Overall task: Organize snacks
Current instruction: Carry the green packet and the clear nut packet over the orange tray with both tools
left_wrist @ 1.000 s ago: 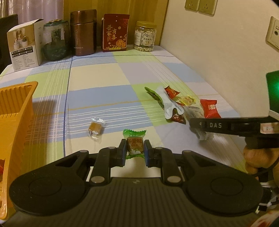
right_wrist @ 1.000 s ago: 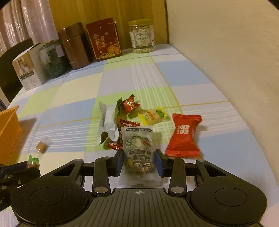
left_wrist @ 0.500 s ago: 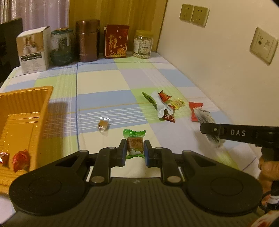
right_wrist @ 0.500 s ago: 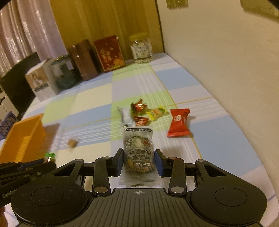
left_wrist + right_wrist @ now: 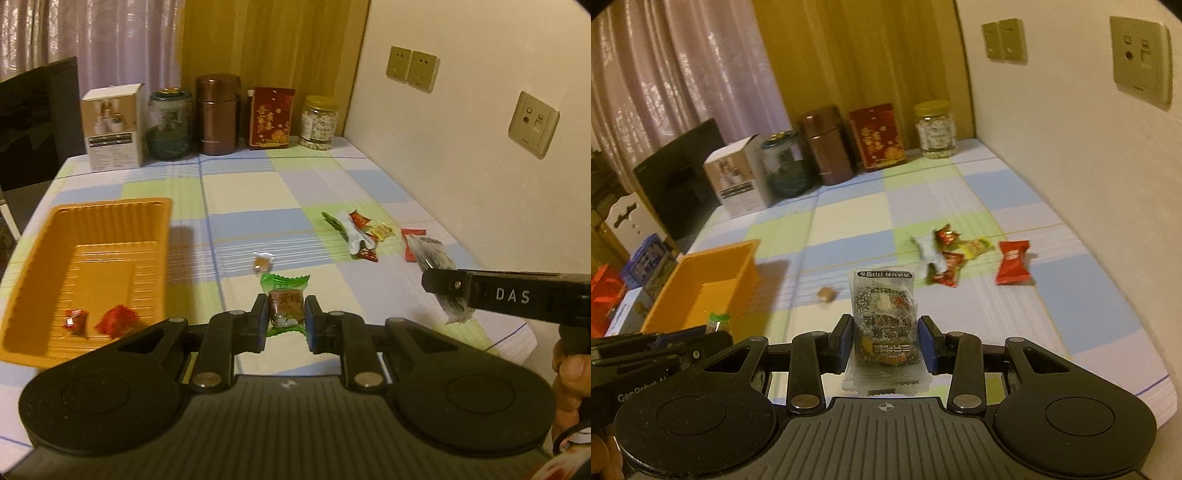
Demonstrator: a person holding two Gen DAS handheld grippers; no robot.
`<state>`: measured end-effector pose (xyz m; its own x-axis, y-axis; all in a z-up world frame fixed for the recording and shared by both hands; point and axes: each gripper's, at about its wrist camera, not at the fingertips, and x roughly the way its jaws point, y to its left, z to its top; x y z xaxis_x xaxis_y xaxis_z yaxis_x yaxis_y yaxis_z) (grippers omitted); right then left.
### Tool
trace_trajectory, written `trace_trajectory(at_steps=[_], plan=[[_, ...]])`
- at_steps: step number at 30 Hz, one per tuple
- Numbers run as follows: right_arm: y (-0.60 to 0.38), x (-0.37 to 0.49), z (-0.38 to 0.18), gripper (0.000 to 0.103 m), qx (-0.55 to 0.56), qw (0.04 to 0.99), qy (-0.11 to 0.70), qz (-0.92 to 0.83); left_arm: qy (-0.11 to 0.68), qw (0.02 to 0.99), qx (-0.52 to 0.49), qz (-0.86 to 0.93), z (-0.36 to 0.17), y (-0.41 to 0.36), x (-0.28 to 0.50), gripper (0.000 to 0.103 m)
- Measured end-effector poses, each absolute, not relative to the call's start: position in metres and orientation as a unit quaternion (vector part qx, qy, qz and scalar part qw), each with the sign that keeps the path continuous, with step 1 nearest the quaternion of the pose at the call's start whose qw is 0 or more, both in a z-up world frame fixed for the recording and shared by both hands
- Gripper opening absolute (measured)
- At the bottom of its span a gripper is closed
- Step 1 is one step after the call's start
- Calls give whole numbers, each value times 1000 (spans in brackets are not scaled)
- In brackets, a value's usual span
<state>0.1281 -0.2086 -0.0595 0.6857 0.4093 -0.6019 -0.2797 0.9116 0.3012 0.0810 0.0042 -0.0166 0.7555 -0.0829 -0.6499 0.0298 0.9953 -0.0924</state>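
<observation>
My left gripper [image 5: 285, 318] is shut on a green-wrapped candy [image 5: 285, 301] and holds it above the checked tablecloth. My right gripper [image 5: 886, 341] is shut on a clear speckled snack packet [image 5: 884, 317], also lifted; it shows at the right of the left wrist view [image 5: 436, 258]. An orange tray [image 5: 55, 221] lies at the left with two red candies [image 5: 114, 317] in it; it also shows in the right wrist view [image 5: 713, 273]. A small brown candy [image 5: 263, 261] lies alone mid-table. A cluster of wrapped snacks [image 5: 360, 236] and a red packet [image 5: 1012, 261] lie at the right.
A white box [image 5: 112, 125], a green glass jar [image 5: 170, 123], a brown canister [image 5: 218, 114], a red box [image 5: 270, 118] and a nut jar [image 5: 319, 123] line the table's far edge. A wall [image 5: 461, 147] with sockets bounds the right side. A dark chair [image 5: 33, 122] stands far left.
Both grippers have risen and pulled back with their snacks held. The table looks smaller and the orange tray has come into fuller view at the left.
</observation>
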Motion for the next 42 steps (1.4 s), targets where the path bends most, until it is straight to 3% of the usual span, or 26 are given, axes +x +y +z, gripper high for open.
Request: trace_trajectory(at_steps=[19, 42], plan=[[-113, 89, -49, 38, 44, 900, 343, 265, 338, 938, -63, 41, 3, 86, 24, 18], [-46, 95, -59, 38, 26, 883, 355, 306, 350, 930, -78, 78, -4, 141, 18, 18]])
